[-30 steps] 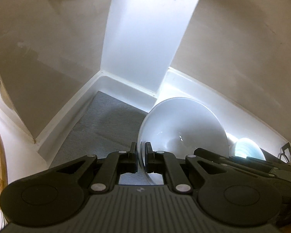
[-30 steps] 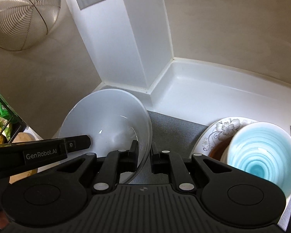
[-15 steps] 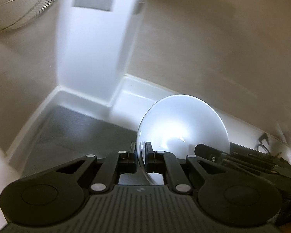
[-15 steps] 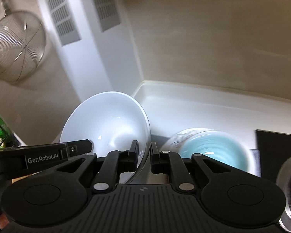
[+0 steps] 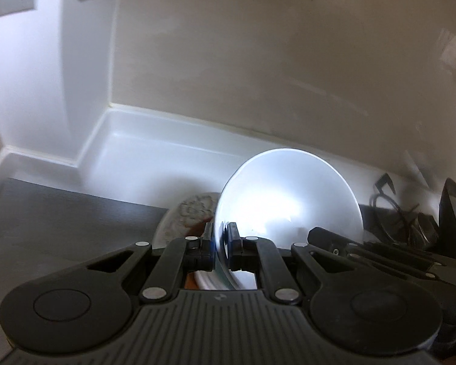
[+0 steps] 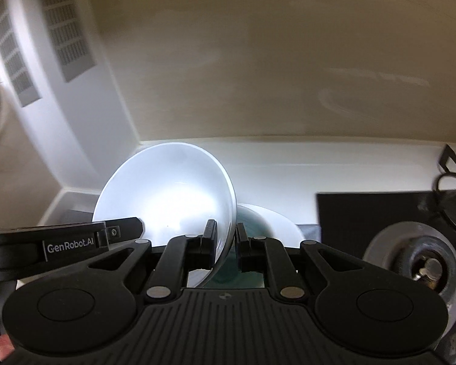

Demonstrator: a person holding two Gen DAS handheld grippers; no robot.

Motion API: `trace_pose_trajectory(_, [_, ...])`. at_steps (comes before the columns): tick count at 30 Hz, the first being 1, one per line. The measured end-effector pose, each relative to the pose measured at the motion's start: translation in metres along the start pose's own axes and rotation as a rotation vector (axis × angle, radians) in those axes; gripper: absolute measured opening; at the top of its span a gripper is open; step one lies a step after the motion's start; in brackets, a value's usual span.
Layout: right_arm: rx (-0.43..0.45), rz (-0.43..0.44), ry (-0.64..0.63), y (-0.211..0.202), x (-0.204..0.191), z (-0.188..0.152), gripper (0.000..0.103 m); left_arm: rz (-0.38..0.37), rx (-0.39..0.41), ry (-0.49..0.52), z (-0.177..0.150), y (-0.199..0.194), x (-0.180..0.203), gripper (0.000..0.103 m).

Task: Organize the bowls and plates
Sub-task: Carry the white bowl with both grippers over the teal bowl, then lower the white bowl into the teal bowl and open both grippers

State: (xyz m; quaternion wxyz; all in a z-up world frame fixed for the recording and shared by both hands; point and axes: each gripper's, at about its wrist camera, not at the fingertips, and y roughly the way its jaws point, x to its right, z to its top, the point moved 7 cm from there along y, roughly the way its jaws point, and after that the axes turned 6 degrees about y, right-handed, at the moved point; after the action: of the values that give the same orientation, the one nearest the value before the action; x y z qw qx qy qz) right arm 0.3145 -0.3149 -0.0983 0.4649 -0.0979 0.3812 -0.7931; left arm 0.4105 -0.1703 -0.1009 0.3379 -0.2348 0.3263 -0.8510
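Observation:
Both grippers hold one large white bowl (image 5: 291,206) by opposite sides of its rim, above the counter. My left gripper (image 5: 221,245) is shut on the rim's left side. My right gripper (image 6: 226,245) is shut on the rim's right side, with the bowl (image 6: 170,194) to its left. Below the white bowl sits a floral plate (image 5: 191,213) and a blue bowl (image 6: 252,222) stacked on it, mostly hidden.
A grey mat (image 5: 60,213) covers the counter on the left. A white column (image 5: 45,76) with vents fills the corner. A black stovetop (image 6: 374,213) with a burner (image 6: 416,264) lies at the right. The beige wall stands close behind.
Both grippers have carried the white bowl to the right, from over the grey mat to above the floral plate and blue bowl. The stovetop has come into view.

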Motion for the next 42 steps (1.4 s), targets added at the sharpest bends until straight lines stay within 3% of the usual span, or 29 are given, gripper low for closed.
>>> trace_pose_trajectory(14, [-0.077,-0.034,0.036,0.038,0.027,-0.014,0.013,0.023,-0.072,0.048,-0.007,0.037,0.009,0.008])
trace_pose_trajectory(42, [-0.100,-0.009,0.035,0.042,0.027,-0.013,0.013,-0.017,-0.149,0.023,-0.007,0.041,0.001,0.009])
